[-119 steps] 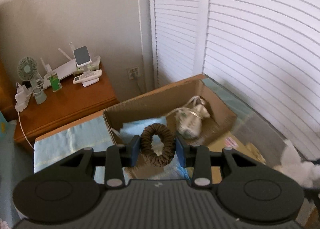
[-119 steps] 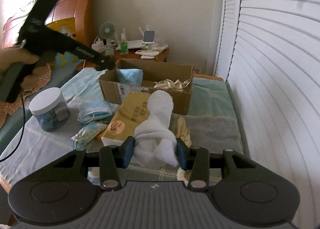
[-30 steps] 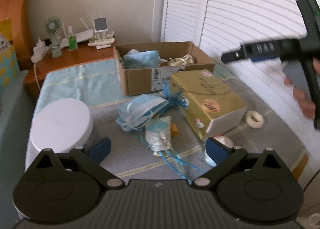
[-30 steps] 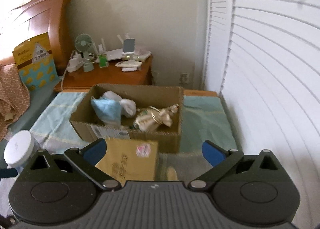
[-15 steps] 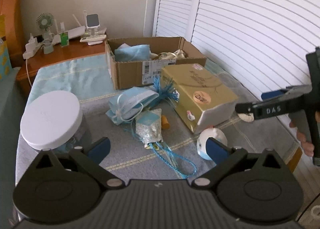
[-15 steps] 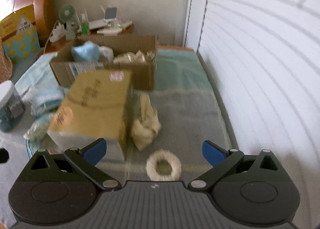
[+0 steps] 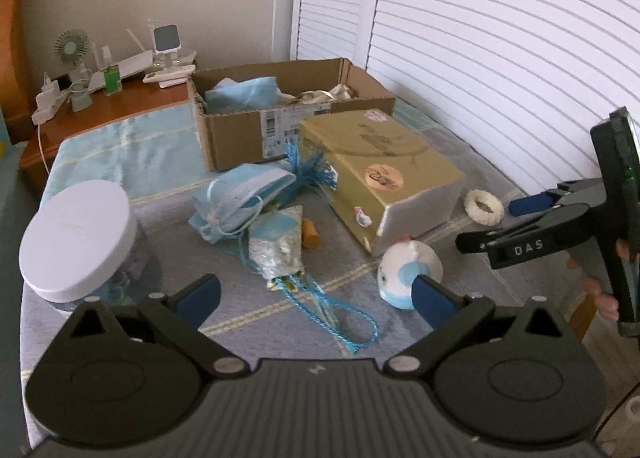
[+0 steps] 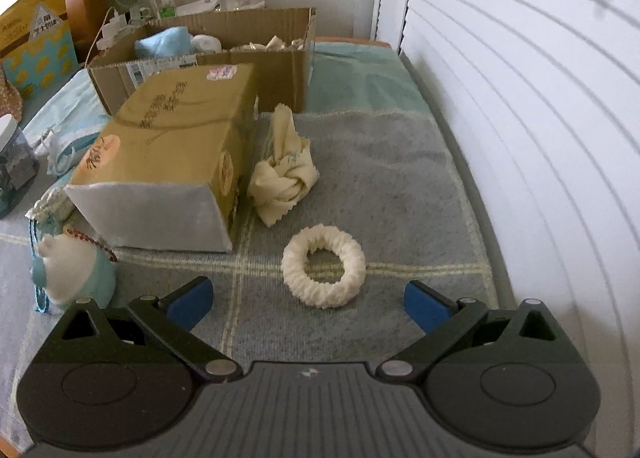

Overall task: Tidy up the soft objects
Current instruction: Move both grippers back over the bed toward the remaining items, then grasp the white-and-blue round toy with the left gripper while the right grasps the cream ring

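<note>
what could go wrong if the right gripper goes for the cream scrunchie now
1. The right gripper is open, but the cream scrunchie lies flat on the blanket, so the fingers might pinch blanket with it.
2. The knotted cream cloth and the gold box sit just beyond; overshooting could nudge them.

Jar point(image 8: 12, 165) cut by frame edge; cardboard box point(image 7: 280, 113) contents half hidden.
</note>
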Motion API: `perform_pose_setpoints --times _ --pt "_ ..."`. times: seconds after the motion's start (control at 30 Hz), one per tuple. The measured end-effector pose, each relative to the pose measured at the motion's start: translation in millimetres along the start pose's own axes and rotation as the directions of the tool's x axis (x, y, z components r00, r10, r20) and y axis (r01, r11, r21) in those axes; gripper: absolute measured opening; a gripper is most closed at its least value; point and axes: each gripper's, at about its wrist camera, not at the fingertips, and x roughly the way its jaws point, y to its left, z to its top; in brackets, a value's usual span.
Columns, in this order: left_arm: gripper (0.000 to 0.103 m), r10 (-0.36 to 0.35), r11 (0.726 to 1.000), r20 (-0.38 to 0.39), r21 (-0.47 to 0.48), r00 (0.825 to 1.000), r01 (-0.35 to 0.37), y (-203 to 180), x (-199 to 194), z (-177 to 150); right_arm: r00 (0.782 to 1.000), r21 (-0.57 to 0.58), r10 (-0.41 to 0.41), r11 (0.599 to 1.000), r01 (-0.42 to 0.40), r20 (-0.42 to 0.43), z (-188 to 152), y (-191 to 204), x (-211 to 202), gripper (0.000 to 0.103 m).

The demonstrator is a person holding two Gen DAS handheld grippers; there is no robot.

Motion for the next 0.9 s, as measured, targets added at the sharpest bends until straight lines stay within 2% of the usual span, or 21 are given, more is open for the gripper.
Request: perform_pose_setpoints --times 0.47,0.57,0.63,0.7,0.83,0.9 --pt "0.098 -0.07 0.992 0.003 0.105 0.998 0.069 -23 10 1 0.999 -0.039 0.025 0.999 -0.023 0.032 -11 2 -7 0.103" --pt "0.091 -0.081 0.983 0.005 0.166 0.997 0.079 -35 15 1 0.999 -0.039 0.027 0.999 -0.025 0.036 -12 1 -8 0.103" --pt "0.079 -0.095 0.976 0.0 0.195 0.996 0.093 -42 20 3 0.999 -0.039 0.026 0.999 -0.024 0.043 -14 1 -9 0.103" --pt "0.077 -0.107 0.972 -0.006 0.209 0.994 0.106 -48 25 3 0.998 -0.041 0.027 0.999 -0.025 0.055 -15 1 -9 0.103" --pt "0.066 -0.122 0.967 -0.027 0.222 0.992 0.124 -55 36 3 0.997 -0.043 0.029 0.999 -0.026 0.065 -17 1 -11 0.103" --pt "0.066 -0.124 0.969 -0.034 0.213 0.992 0.129 -56 41 4 0.997 -0.046 0.03 0.999 -0.026 0.069 -18 2 -12 0.103"
